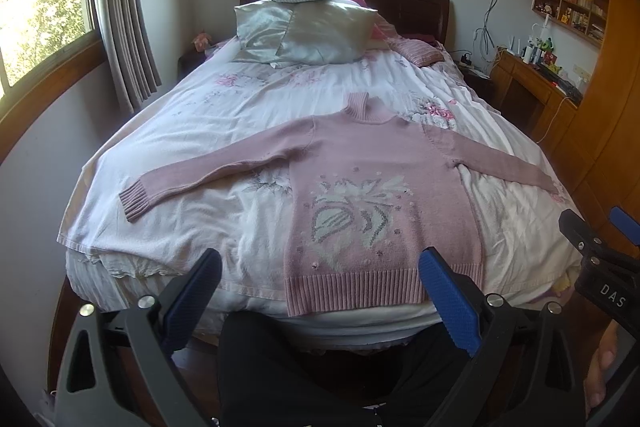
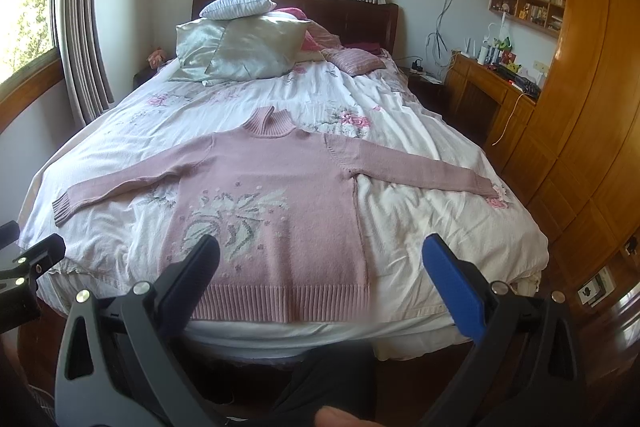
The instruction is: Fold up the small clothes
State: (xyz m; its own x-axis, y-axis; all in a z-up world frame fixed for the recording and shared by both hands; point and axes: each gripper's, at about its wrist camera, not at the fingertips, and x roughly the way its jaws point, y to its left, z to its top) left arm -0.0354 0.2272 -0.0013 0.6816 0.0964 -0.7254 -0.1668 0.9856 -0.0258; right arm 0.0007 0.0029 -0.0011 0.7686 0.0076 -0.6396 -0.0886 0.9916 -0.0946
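While the pink turtleneck sweater [image 1: 360,187] lies flat and face up on the floral bedspread [image 1: 224,227], with its ribbed hem at the near edge of the bed and its collar pointing toward the pillows [image 1: 308,31], nothing has been folded yet. Both sleeves are spread wide, the left cuff [image 1: 134,201] resting near the left edge of the bed and the right sleeve [image 2: 420,167] reaching toward the right edge.

Each of the two tools hangs short of the mattress, over the person's dark trousers [image 1: 304,367]. The left gripper [image 1: 320,303] has its jaws wide apart and empty, framing the hem; the right gripper [image 2: 320,287] is likewise spread and holds nothing, with one finger [image 2: 192,275] in front of the hem's left part and the other over bare bedspread to the right.

The step in hand looks like the first fold, and I judge it goes best sleeve by sleeve. Pinch a cuff through both knit layers rather than the top layer alone, lift only enough to clear the bedspread, and carry it across the chest so the sleeve lies straight over the floral pattern [image 1: 352,211]. Knit stretches and drags, so a slow, low arc should keep the body from sliding. The bedspread is rumpled under the sweater; catching it in the pads would pull the whole garment askew, so close on sweater alone.
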